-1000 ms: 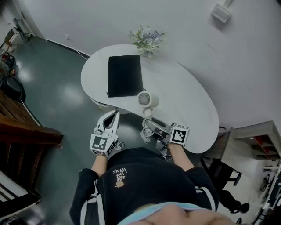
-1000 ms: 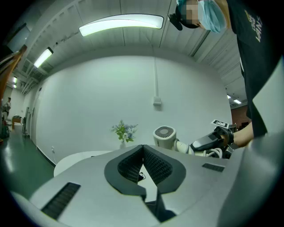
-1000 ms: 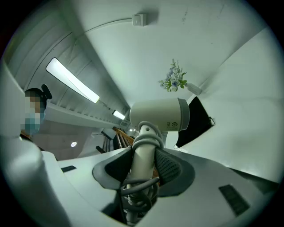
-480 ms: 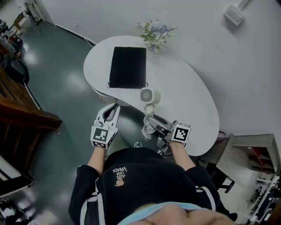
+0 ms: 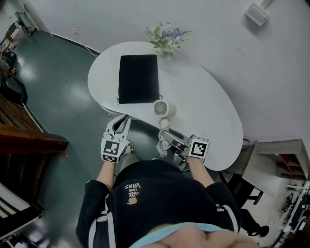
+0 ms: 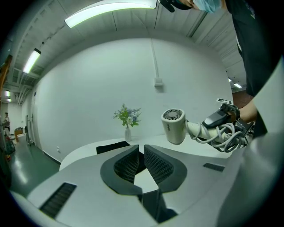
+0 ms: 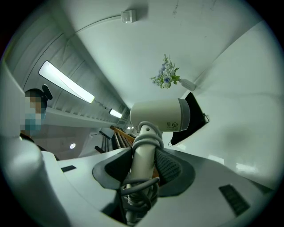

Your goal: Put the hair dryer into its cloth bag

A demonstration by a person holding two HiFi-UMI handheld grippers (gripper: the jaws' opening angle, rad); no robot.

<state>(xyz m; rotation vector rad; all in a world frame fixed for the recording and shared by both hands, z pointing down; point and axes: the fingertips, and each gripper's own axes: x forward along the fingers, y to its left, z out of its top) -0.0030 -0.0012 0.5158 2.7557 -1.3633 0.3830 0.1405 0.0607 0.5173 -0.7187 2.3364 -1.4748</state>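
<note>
one white kidney-shaped table [image 5: 203,106] on a glossy dark grey-green floor [image 5: 58,87]. dark wooden furniture [image 5: 24,140] at far left. white wall [image 5: 261,82] behind the table, small box fixture [image 5: 255,13] mounted on it. ceiling strip lights show in both gripper views.

on the table's left end: black cloth bag [image 5: 138,78], flat, rectangular, drawstring at its near corner. small vase of pale blue flowers [image 5: 167,36] at the far rim, just right of the bag.

left gripper [image 6: 141,148]: jaws drawn together, nothing between them, held off the table's near edge.

hair dryer [image 5: 164,109]: white, short barrel, round grille at the back, cord [image 7: 140,188] looped round the handle. its head sits at the near table rim, close to the bag's near right corner, not touching.

right gripper [image 7: 144,155]: jaws clamped on the dryer's handle.
</note>
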